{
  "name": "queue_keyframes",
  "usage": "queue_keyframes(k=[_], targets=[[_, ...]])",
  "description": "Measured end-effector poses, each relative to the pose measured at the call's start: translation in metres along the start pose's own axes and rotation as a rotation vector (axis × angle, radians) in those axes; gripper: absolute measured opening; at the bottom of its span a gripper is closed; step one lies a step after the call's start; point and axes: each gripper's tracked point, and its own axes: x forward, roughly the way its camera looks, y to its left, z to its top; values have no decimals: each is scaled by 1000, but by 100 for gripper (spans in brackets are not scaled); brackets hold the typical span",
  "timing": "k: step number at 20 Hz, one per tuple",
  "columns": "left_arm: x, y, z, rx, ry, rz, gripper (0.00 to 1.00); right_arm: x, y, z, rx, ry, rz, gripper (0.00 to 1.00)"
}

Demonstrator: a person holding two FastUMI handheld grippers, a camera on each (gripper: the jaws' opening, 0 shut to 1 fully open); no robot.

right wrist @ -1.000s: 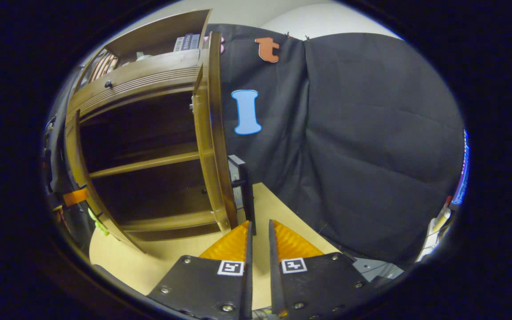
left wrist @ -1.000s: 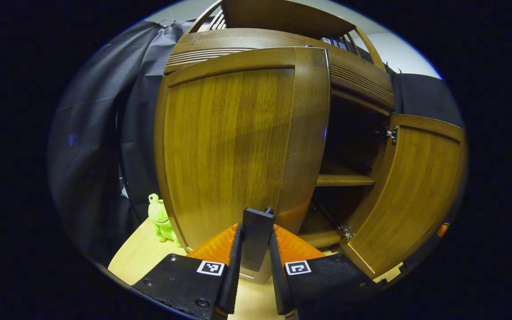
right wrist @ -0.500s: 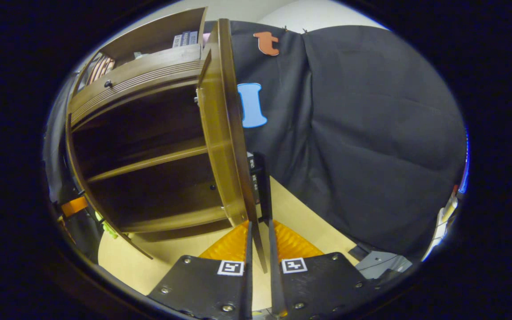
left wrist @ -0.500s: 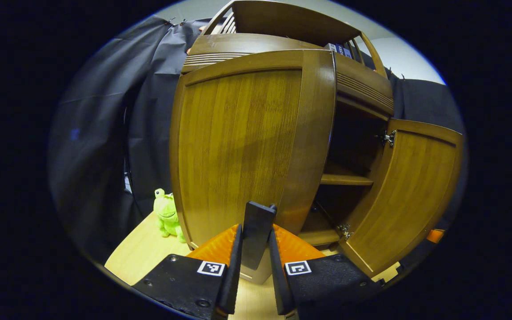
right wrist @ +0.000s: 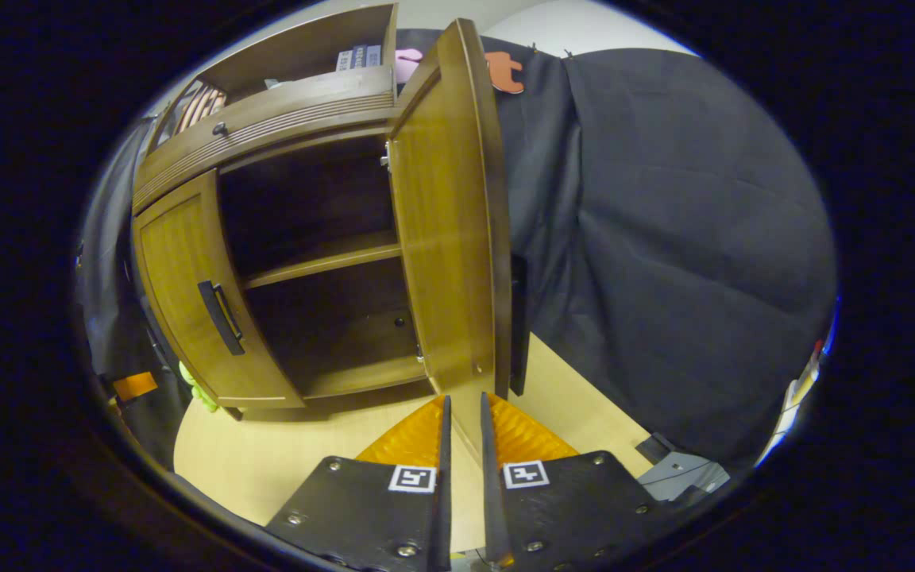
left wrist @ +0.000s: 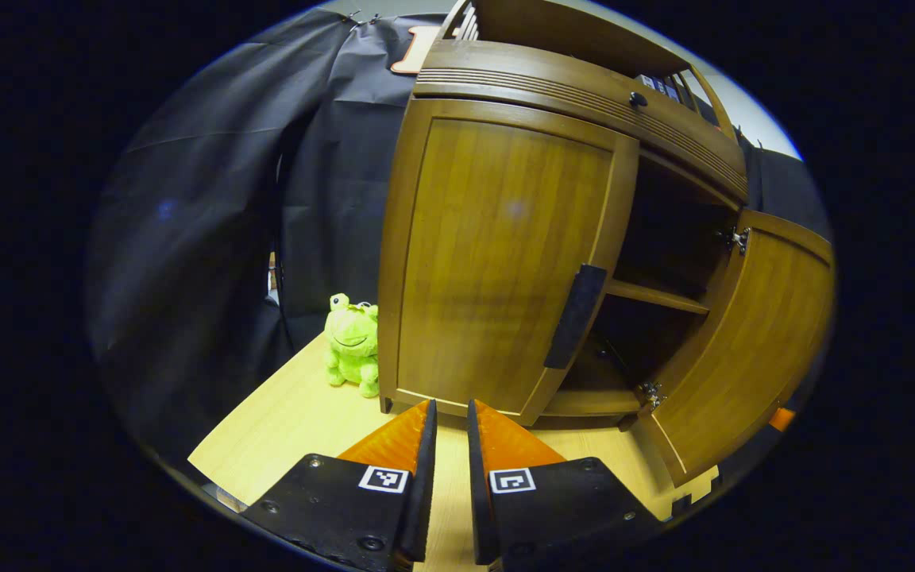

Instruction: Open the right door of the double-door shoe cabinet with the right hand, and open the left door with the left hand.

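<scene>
Wooden shoe cabinet (left wrist: pixel 505 262): no readable writing; right door (right wrist: pixel 445 238) open.

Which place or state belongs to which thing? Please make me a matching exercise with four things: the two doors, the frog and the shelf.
Things:
1. left door
2. right door
3. frog
4. shelf

Places or states:
A. swung wide open
B. inside the cabinet, across its dark interior
C. almost closed, handle free
D. standing on the table, outside the cabinet

Pairs: 1-C, 2-A, 3-D, 4-B
</scene>
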Motion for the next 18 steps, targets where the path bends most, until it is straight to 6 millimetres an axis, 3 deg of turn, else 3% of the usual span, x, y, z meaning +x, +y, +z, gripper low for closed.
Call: queue_keyframes(k=[5, 11, 15, 16, 18], targets=[[-3, -4, 3, 26, -22, -27, 23, -2, 4, 1, 0, -3, 16, 17], [8, -26, 13, 82, -48, -105, 23, -11, -3, -1, 21, -7, 9, 17], [21, -49, 19, 117, -65, -188, 36, -24, -17, -1, 26, -17, -19, 17], [23, -56, 20, 124, -62, -211, 50, -30, -23, -3, 29, -21, -32, 17], [29, -67, 22, 145, -67, -241, 57, -39, -35, -4, 41, -24, -58, 17]])
